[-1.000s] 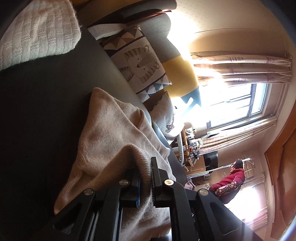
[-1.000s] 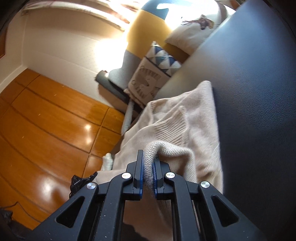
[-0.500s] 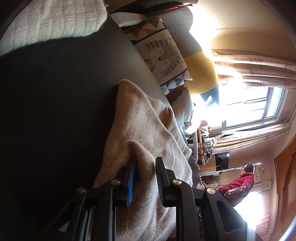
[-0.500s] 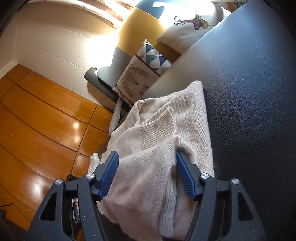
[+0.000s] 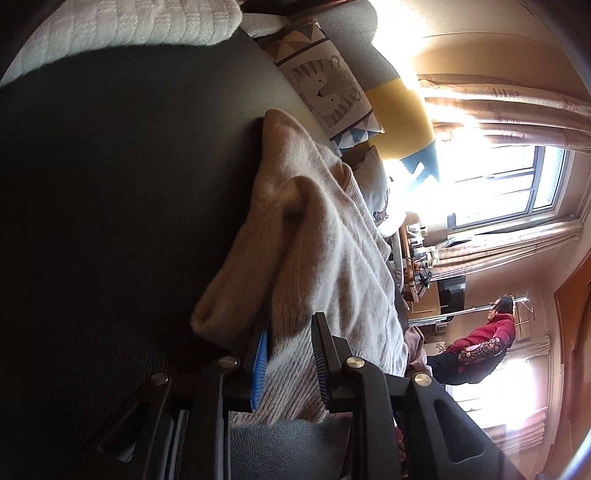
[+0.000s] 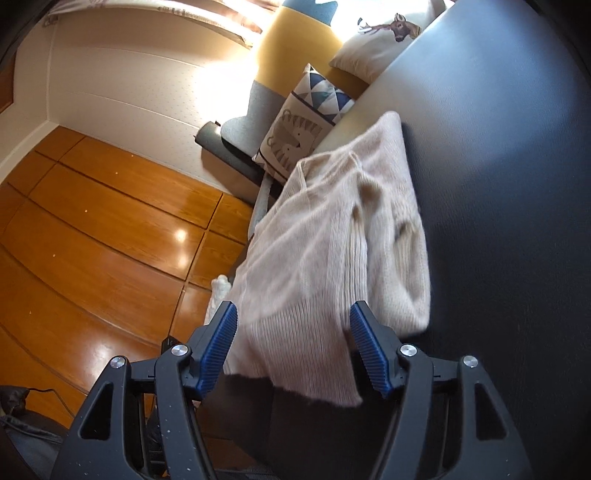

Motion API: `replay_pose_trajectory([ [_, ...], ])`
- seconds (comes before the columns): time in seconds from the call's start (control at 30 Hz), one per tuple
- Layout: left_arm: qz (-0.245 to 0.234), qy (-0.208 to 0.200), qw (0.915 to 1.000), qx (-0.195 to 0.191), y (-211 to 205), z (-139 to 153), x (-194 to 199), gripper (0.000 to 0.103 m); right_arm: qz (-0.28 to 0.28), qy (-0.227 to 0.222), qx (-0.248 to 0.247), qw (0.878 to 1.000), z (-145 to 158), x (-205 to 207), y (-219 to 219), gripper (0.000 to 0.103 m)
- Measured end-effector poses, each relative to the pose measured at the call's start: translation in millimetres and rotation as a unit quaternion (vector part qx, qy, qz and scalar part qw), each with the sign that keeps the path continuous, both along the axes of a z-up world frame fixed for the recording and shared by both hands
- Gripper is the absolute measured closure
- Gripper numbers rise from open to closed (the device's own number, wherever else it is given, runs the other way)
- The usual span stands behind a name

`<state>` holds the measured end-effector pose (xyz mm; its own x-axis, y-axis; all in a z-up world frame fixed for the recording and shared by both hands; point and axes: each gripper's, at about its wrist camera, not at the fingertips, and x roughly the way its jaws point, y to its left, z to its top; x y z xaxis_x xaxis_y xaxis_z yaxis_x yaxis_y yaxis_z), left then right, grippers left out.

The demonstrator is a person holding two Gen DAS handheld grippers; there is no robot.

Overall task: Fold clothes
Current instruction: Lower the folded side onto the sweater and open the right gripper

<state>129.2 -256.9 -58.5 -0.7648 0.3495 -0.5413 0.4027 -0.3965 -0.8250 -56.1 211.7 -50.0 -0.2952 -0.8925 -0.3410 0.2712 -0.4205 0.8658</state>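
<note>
A beige knit sweater (image 5: pixel 317 258) lies folded on the dark sofa seat (image 5: pixel 110 184). In the left wrist view its ribbed hem runs between the blue pads of my left gripper (image 5: pixel 290 349), whose jaws stand a little apart and loose around the cloth. In the right wrist view the same sweater (image 6: pixel 332 240) lies doubled over, its ribbed edge hanging toward me. My right gripper (image 6: pixel 293 332) is wide open, its fingers on either side of that edge without pinching it.
A white knit garment (image 5: pixel 110 33) lies on the seat at the far end. A tiger-print cushion (image 6: pixel 295 136), a deer cushion (image 6: pixel 380 40) and a yellow-and-grey bolster (image 6: pixel 291 55) line the sofa back. A person in red (image 5: pixel 487 332) sits by the window. Wooden floor (image 6: pixel 92 240) lies beside the sofa.
Both grippers were shut on the sweater's edge a second ago. They have opened, the right one wide, and pulled back a little; the sweater now rests folded on the seat.
</note>
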Motion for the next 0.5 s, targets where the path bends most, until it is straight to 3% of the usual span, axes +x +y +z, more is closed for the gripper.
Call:
replay_pose_trajectory([
  [0.17, -0.004, 0.0, 0.9999, 0.013, 6.5, -7.8, 11.6, 0.081, 0.011, 0.0, 0.017, 1.0, -4.5, 7.8, -7.4, 0.036],
  [0.5, -0.025, -0.012, 0.9996, -0.004, 13.2, -7.0, 20.7, 0.081, 0.049, 0.001, 0.028, 0.998, -3.2, 14.4, -25.8, 0.036],
])
